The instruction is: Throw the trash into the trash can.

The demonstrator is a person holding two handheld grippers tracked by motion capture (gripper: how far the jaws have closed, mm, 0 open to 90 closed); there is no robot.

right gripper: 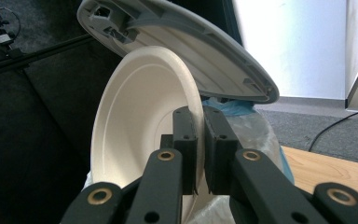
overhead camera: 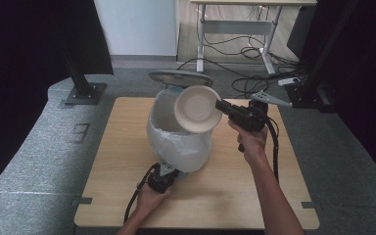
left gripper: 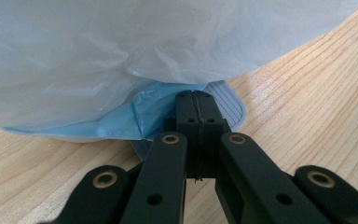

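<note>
Wooden worktop [overhead camera: 127, 147] is carrying a lined bin [overhead camera: 178, 139], lid up. High view: right tongs [overhead camera: 219, 105] are gripping a paper plate [overhead camera: 197, 109] above its mouth; drop pending. Left gripper view: left tongs [left gripper: 196, 100], closed, are pressing the bin's pedal [left gripper: 226, 100]. Right gripper view: plate rim pinched beneath the lid [right gripper: 191, 42].

A wooden table [overhead camera: 127, 196] stands on grey carpet [overhead camera: 39, 147]. Beyond it, a white desk [overhead camera: 240, 24] has cables [overhead camera: 245, 49] tangled beneath it. A black stand [overhead camera: 84, 90] rests at the far left and another stand [overhead camera: 308, 93] at the far right
</note>
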